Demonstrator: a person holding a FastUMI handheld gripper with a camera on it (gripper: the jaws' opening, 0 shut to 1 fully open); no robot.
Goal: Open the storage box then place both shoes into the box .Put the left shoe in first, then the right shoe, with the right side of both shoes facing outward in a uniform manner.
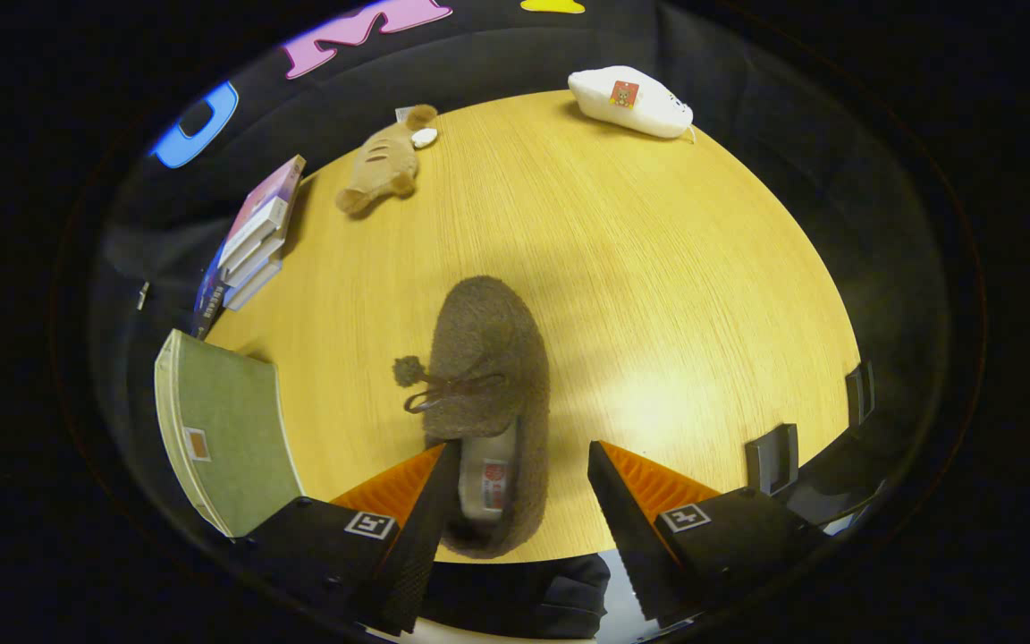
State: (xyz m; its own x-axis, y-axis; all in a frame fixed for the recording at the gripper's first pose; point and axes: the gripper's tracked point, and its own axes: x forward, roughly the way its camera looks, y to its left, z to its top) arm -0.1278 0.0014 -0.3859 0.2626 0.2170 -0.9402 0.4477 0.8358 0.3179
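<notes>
A: Where is the shoe right now?

B: The fuzzy brown slipper (488,394) lies flat on the wooden table (658,295), close to the near edge, heel toward the gripper and toe pointing to the far edge. Its heel end sits between the two fingers.

A: And the gripper?

B: The gripper (515,474) is spread wide. The left finger is against or just over the slipper's left heel rim, I cannot tell which; the right finger stands apart from it, with bare table between. Nothing is clamped.

A: How will it handle?

B: My guess is light and soft. The fleecy upper should squash under pressure, so it won't slip easily, but it may fold or droop if held by one thin wall. Not fragile.

A: Where would you take it?

B: Across the heel opening, where the lining (490,474) shows, pinching both side walls together, or one wall at the collar. I'd avoid the lace bow and pompom (408,370); they would just tug loose.

A: Anything else on the table?

B: A green box (229,438) at the left edge, books (251,237) beyond it, a plush toy (381,161) near the far left, and a white slipper-like thing (631,100) at the far edge.
</notes>
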